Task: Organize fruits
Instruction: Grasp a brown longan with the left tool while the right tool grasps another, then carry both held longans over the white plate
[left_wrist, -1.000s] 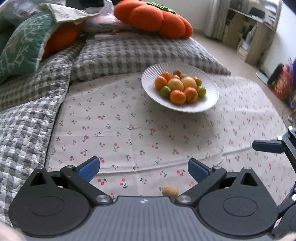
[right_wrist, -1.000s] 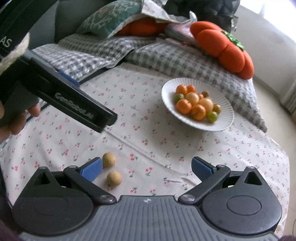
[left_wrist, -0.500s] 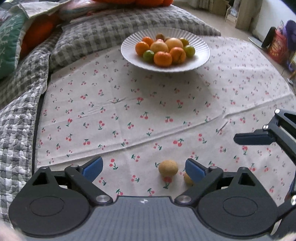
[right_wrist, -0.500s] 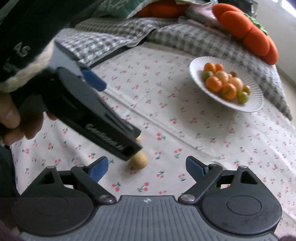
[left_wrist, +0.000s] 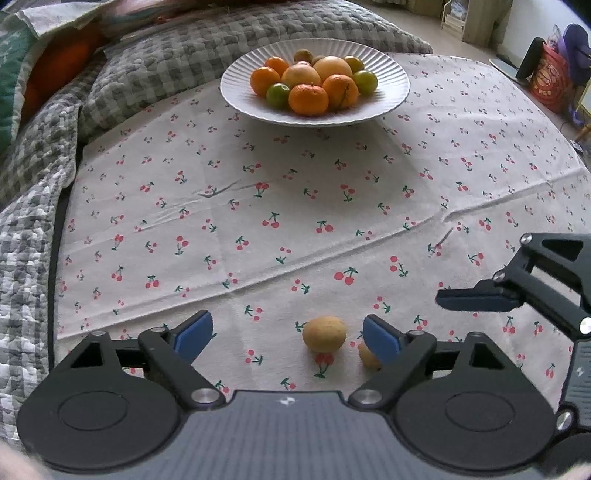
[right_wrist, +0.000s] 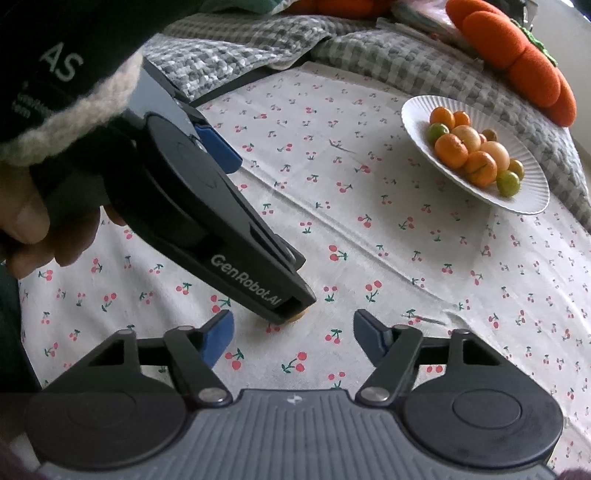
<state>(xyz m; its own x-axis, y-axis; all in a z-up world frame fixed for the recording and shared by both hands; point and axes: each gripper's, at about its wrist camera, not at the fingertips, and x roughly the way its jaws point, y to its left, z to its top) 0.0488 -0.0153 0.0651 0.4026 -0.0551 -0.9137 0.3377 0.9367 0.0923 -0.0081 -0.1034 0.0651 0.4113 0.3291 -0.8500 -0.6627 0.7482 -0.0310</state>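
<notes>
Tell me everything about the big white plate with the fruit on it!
The round white ribbed plate looks like ceramic or paper; I cannot tell which. Fine ridges fan out to its rim. It sits level at the far side of the cherry-print cloth, near the grey checked quilt. Piled in its middle are orange mandarins, small green fruits and paler yellow-orange ones. Neither gripper touches it.

black left gripper (right_wrist: 258, 295), blue pads, "genrobot.ai" lettering, fleece-cuffed sleeve (right_wrist: 70, 122)
</notes>
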